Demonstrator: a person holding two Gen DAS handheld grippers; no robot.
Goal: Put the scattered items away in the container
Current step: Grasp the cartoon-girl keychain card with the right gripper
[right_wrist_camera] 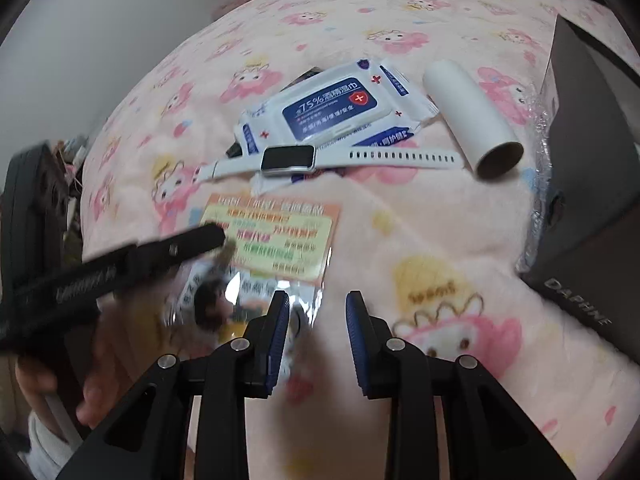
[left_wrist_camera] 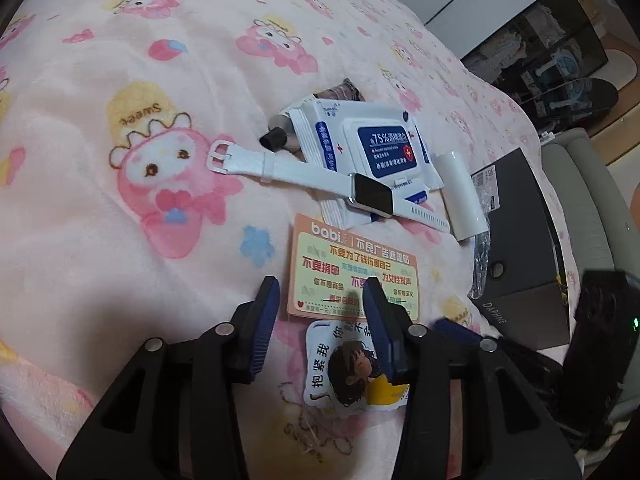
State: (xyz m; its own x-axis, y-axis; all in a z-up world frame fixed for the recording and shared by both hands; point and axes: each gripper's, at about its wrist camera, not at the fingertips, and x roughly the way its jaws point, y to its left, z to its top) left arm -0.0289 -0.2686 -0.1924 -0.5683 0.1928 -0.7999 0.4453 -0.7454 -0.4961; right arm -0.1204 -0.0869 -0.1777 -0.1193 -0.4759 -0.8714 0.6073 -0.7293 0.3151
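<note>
On the pink cartoon blanket lie a wet wipes pack [left_wrist_camera: 372, 148] [right_wrist_camera: 328, 108], a white smartwatch [left_wrist_camera: 360, 190] [right_wrist_camera: 288, 160] across it, a white roll [left_wrist_camera: 460, 196] [right_wrist_camera: 472, 116], a dark-capped tube [left_wrist_camera: 280, 132] under the pack, an orange sticker sheet [left_wrist_camera: 348, 272] [right_wrist_camera: 276, 236] and a cartoon sticker packet [left_wrist_camera: 344, 372] [right_wrist_camera: 224, 296]. The dark Daphne box [left_wrist_camera: 520, 256] [right_wrist_camera: 580, 184] stands at the right. My left gripper [left_wrist_camera: 320, 292] is open just above the sticker sheet. My right gripper [right_wrist_camera: 318, 308] is open, low over the blanket beside the packet's edge.
The other gripper and the hand holding it [right_wrist_camera: 100, 264] show at the left of the right wrist view. Crinkled clear plastic [left_wrist_camera: 480, 264] lies against the box. Beyond the bed's right edge are a grey seat [left_wrist_camera: 580, 208] and dark shelving [left_wrist_camera: 540, 52].
</note>
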